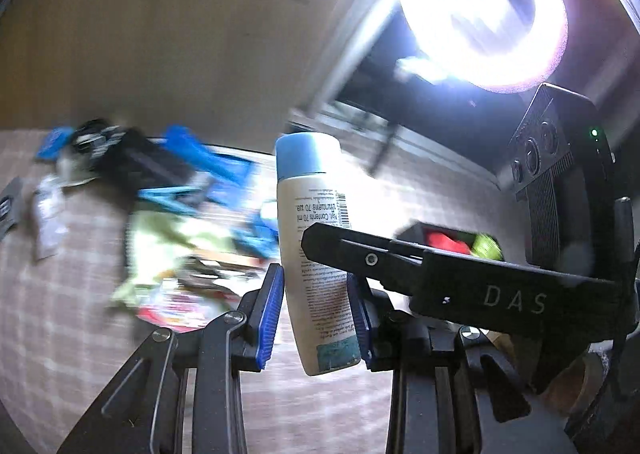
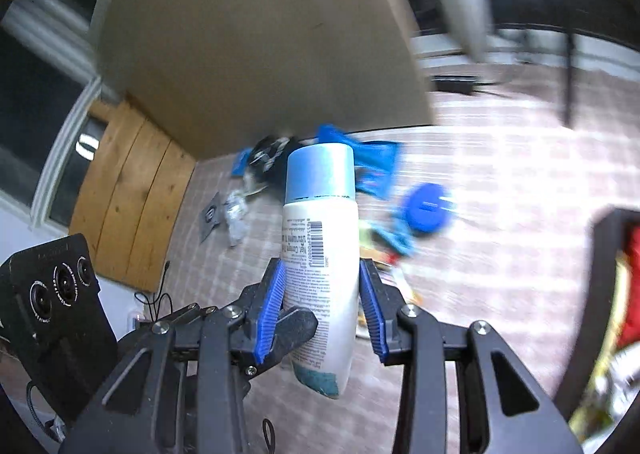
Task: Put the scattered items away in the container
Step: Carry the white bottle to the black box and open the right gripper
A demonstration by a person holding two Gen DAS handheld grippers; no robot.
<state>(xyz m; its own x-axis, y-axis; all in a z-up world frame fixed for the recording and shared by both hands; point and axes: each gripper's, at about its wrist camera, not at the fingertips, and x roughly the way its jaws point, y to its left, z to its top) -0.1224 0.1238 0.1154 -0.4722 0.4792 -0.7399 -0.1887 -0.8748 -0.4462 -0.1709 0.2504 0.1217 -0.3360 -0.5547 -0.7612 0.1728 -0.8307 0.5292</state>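
Note:
A white bottle [image 1: 316, 254] with a light blue cap hangs upright above the checked cloth, and my left gripper [image 1: 316, 294] is shut on its lower half with both blue pads against its sides. The right gripper's black finger crosses in front of it. In the right wrist view the same bottle [image 2: 320, 254] stands between my right gripper [image 2: 322, 294], whose pad tips touch both its sides. A black container [image 1: 416, 232] holding red and green things sits to the right; its wall [image 2: 600, 254] shows at the right edge.
Scattered blue packets [image 1: 208, 170], a green wrapper [image 1: 168, 234], clear plastic wrappers [image 2: 236, 214] and a blue round lid [image 2: 426, 212] lie on the cloth. A glaring ring light [image 1: 480, 14] stands at the back right. A wooden board [image 2: 132, 194] leans at the left.

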